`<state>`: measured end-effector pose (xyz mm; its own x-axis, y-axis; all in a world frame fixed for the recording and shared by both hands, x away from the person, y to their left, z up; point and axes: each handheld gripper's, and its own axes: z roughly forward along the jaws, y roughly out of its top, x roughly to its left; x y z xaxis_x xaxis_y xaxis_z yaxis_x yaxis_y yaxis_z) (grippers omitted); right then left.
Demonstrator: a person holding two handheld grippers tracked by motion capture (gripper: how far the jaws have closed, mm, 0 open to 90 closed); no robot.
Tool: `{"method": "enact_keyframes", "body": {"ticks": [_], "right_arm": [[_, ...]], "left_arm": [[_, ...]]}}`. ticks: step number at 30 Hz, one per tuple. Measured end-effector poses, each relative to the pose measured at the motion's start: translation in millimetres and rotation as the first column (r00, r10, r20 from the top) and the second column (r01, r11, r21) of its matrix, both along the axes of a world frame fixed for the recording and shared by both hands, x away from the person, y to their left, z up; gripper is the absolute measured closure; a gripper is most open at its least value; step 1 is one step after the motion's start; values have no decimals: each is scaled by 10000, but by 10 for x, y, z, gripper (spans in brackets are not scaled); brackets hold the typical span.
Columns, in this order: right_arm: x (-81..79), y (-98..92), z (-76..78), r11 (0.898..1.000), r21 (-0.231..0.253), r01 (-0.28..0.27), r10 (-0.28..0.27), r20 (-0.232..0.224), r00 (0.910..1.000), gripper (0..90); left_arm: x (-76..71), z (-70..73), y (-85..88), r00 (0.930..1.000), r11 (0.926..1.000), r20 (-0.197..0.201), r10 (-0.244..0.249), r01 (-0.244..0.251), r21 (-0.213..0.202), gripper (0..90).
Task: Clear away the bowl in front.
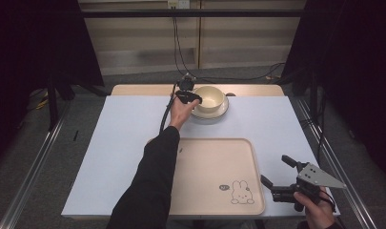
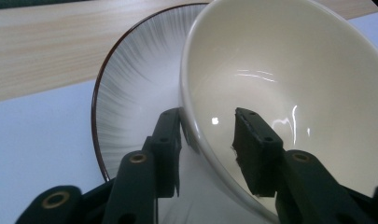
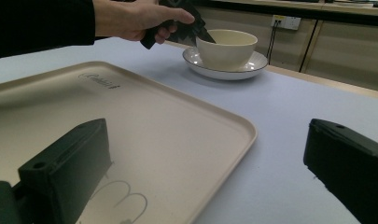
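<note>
The left tool (image 2: 207, 154) straddles the rim of the bowl (image 2: 289, 93), one jaw outside the wall, the other inside, with a clear gap on the inner side, so the jaws stand spread and nothing is pinched yet. The likely step is gripping that rim. To do it well, the jaws should sink a little deeper over the wall before closing, squeeze squarely across it, and then lift straight up so the bowl does not drag the plate (image 2: 130, 107) beneath it.

The bowl sits upright on the striped plate at the far edge of the tabletop (image 1: 128, 143), mouth up. It is round, so no long axis; its own axis runs vertical.

Nearer the person, the tray (image 1: 214, 162) lies bare. The right tool (image 1: 274, 171) hovers just off the tray's right edge, jaws wide apart, holding nothing.
</note>
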<state>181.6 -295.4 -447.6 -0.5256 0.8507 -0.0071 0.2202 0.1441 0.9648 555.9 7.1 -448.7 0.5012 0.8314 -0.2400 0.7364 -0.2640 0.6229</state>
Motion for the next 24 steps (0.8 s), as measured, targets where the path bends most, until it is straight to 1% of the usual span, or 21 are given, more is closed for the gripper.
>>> {"method": "enact_keyframes", "body": {"ticks": [2, 3, 4, 5, 6, 7, 9, 10, 11, 12, 13, 14, 15, 17, 18, 19, 20, 22, 23, 24], "right_arm": [[-1, 0, 0, 10000, 36, -8, 8, 60, 10000, 1], [-5, -6, 3, 10000, -42, -22, 22, 39, 10000, 2], [-1, -5, 2, 10000, -29, -3, 3, 50, 10000, 1], [-1, -6, 2, 10000, -30, -21, 21, 48, 10000, 1], [-2, -4, 2, 10000, -7, 15, -15, 50, 10000, 1], [-5, -3, 2, 10000, -29, 21, -21, -9, 10000, 1], [-3, -5, 3, 10000, 7, 30, -30, 16, 10000, 2], [-4, -8, 5, 10000, 5, 8, -8, -2, 10000, 2], [-3, -15, 6, 10000, -25, -74, 74, -30, 10000, 1], [-5, -11, 3, 10000, 11, 3, -3, -34, 10000, 2], [-1, -7, -1, 10000, 48, 56, -56, 12, 10000, 2], [0, -9, -1, 10000, 42, 69, -70, 67, 10000, 2], [0, -9, -2, 10000, 57, 39, -40, 47, 10000, 1], [-4, -14, 2, 10000, 2, 17, -17, -19, 10000, 2], [-2, -11, 1, 10000, 10, 26, -26, 34, 10000, 2], [-1, -7, 1, 10000, 14, 56, -56, 59, 10000, 2], [-1, -1, 0, 10000, 47, -19, 19, 70, 10000, 2], [-3, -5, 2, 10000, -2, -69, 69, 51, 10000, 1], [-1, -3, 1, 10000, 33, -46, 46, 50, 10000, 1], [-2, -7, 3, 10000, 15, -71, 71, 28, 10000, 2]], "left_arm": [[-4, 1, -1, 10000, 10000, -45, -1, 1, 2, 672], [-8, 0, -8, 10000, 10000, -51, 48, -48, -28, 691], [-8, 3, -6, 10000, 9999, -63, -67, 67, 118, 706], [-15, 0, -15, 10000, 9999, -41, -59, 59, 146, 716], [-22, -4, -18, 10000, 9999, -76, -62, 63, 108, 714], [-32, -10, -18, 10000, 10000, 54, -18, 18, 61, 710], [-37, -19, -27, 10000, 9999, 81, 54, -55, 98, 716], [-37, -20, -37, 10000, 9999, 66, 22, -23, 161, 718], [-36, -20, -45, 9999, 9995, 112, 19, -22, 307, 720], [-37, -17, -58, 9999, 9996, 101, 85, -88, 280, 724], [-35, -16, -54, 9999, 9992, 101, 27, -31, 398, 730], [-34, -20, -57, 10000, 9993, 76, 56, -59, 367, 732], [-32, -29, -60, 9999, 9995, 63, 127, -129, 292, 732], [-33, -48, -78, 9998, 9994, 34, 194, -195, 274, 729], [-32, -57, -79, 9998, 9995, -2, 215, -214, 213, 726], [-30, -60, -75, 9998, 9996, -77, 163, -161, 223, 716], [-26, -60, -70, 9998, 9994, -154, 91, -86, 321, 713], [-25, -66, -81, 9999, 9993, -116, 123, -118, 355, 712], [-24, -76, -93, 9996, 9994, -144, 222, -218, 255, 712], [-24, -77, -80, 9997, 9995, -179, 160, -156, 267, 714]]}}
